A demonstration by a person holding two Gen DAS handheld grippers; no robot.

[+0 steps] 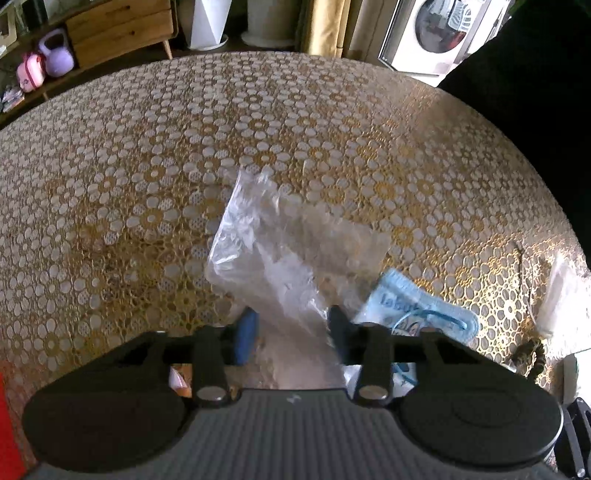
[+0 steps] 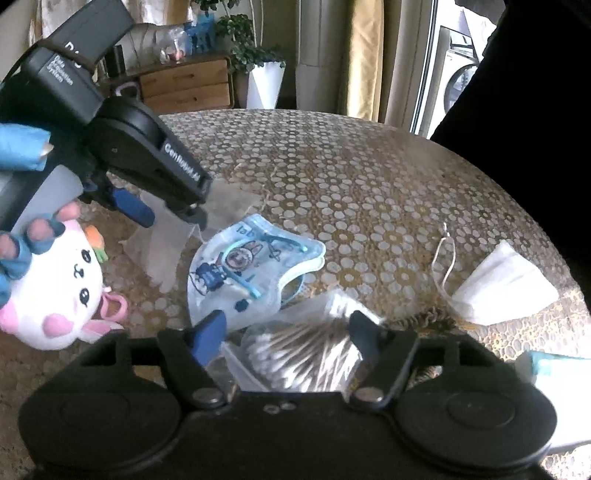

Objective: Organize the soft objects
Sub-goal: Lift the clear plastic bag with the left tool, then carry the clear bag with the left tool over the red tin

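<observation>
A clear plastic bag (image 1: 284,251) lies on the patterned tablecloth (image 1: 147,166), its near end between the fingers of my left gripper (image 1: 293,328), which stands open over it. The bag also shows in the right wrist view (image 2: 162,247) under the left gripper (image 2: 170,218). A light blue printed child's mask (image 2: 243,273) lies beside it, also in the left wrist view (image 1: 417,310). My right gripper (image 2: 288,328) is open above a clear pack of cotton swabs (image 2: 299,354). A white and pink plush toy (image 2: 55,291) lies at the left. A white face mask (image 2: 506,284) lies at the right.
A small dark woven item (image 2: 432,321) lies by the white mask. A white and teal packet (image 2: 554,369) sits at the right edge. Beyond the table stand a wooden drawer cabinet (image 1: 122,29), a purple kettlebell (image 1: 55,53), white planters (image 2: 264,88) and a washing machine (image 1: 439,33).
</observation>
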